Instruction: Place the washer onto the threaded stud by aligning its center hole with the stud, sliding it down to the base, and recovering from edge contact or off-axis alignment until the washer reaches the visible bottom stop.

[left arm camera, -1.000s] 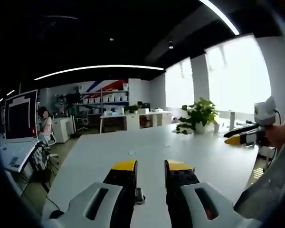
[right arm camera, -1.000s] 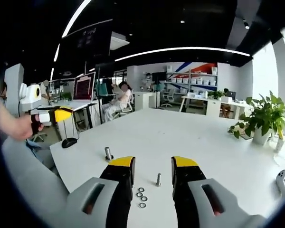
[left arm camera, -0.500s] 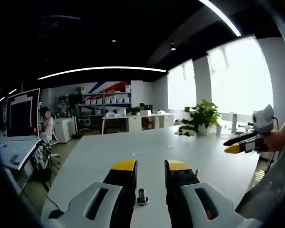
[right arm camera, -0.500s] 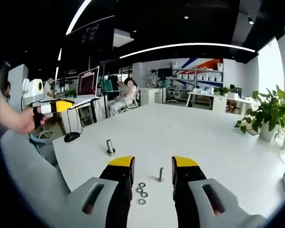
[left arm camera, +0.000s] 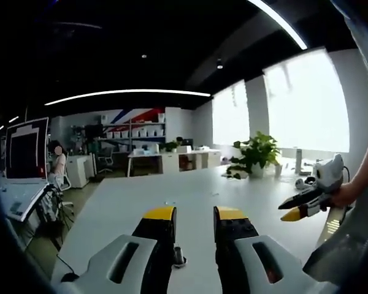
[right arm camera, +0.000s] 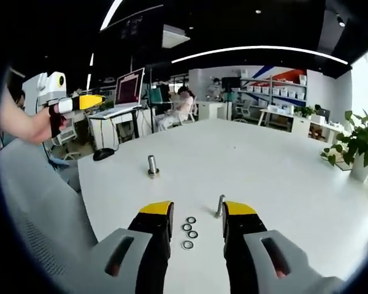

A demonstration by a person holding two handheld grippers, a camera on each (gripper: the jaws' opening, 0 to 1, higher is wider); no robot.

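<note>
The right gripper [right arm camera: 196,215] has its jaws spread and holds nothing. Between them lie four washers [right arm camera: 189,231] in a loose cluster on the white table [right arm camera: 282,171]. A slim threaded stud [right arm camera: 219,206] stands upright just beside the inner edge of the right-hand jaw. Over the last second this view has pitched downward and closed in: the washers and stud now sit lower and nearer the jaw tips. Judged from that, the right gripper is on approach to a washer pickup; no washer is yet gripped and none sits on the stud.

The left gripper [left arm camera: 195,215] also has its jaws spread and empty. A second, thicker stud [left arm camera: 178,256] stands between them near their base; in the right gripper view the same stud [right arm camera: 152,165] stands well apart from the washers. The left view has changed little apart from a small shift.

The table surface is plain white and bare around the parts. A mouse [right arm camera: 102,154] lies near its far left edge. Beyond are a potted plant [left arm camera: 255,153], a monitor [left arm camera: 26,150], office desks, shelving with white bins, bright windows and a seated person.
</note>
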